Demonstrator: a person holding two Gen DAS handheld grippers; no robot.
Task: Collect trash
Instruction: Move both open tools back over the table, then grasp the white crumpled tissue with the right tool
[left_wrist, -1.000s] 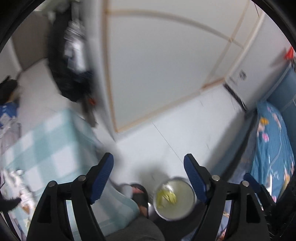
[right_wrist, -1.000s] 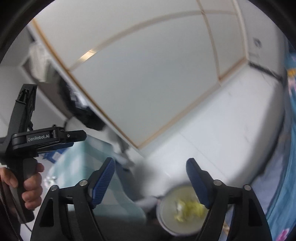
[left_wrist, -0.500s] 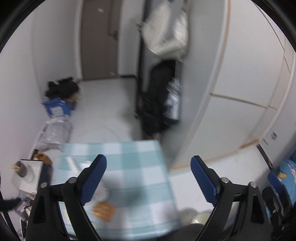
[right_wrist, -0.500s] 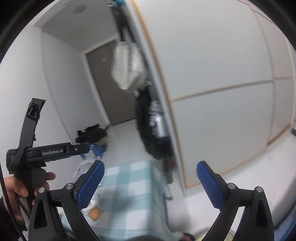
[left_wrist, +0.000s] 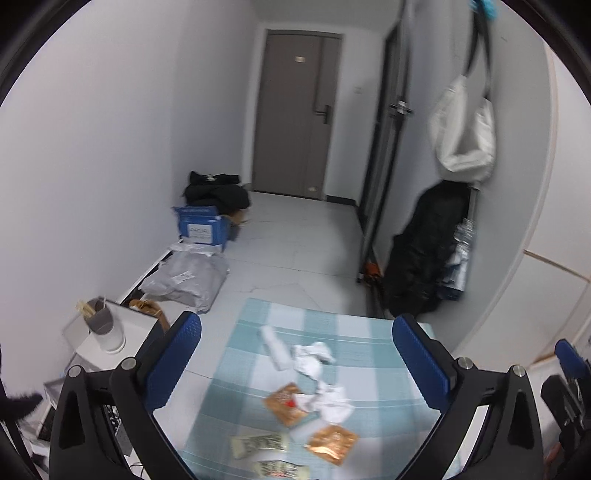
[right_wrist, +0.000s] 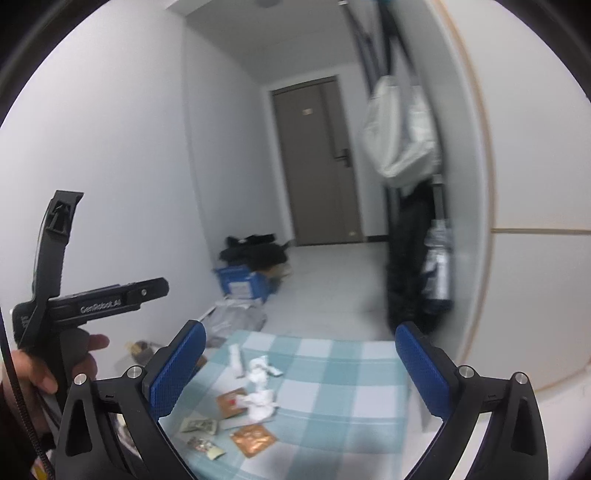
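I'd work the nearest litter first: the printed wrappers (left_wrist: 258, 443) at the close edge of the checked tablecloth (left_wrist: 369, 332), then the copper-coloured packets (left_wrist: 332, 443), then the crumpled tissues (left_wrist: 314, 356) farther in, dropping one set of pads flat onto a single piece and pinching low so thin foil doesn't slide away. The left gripper (left_wrist: 295, 362) is opening, nothing between its jaws; the right gripper (right_wrist: 301, 365) stands fully spread and empty, both hovering above the trash.
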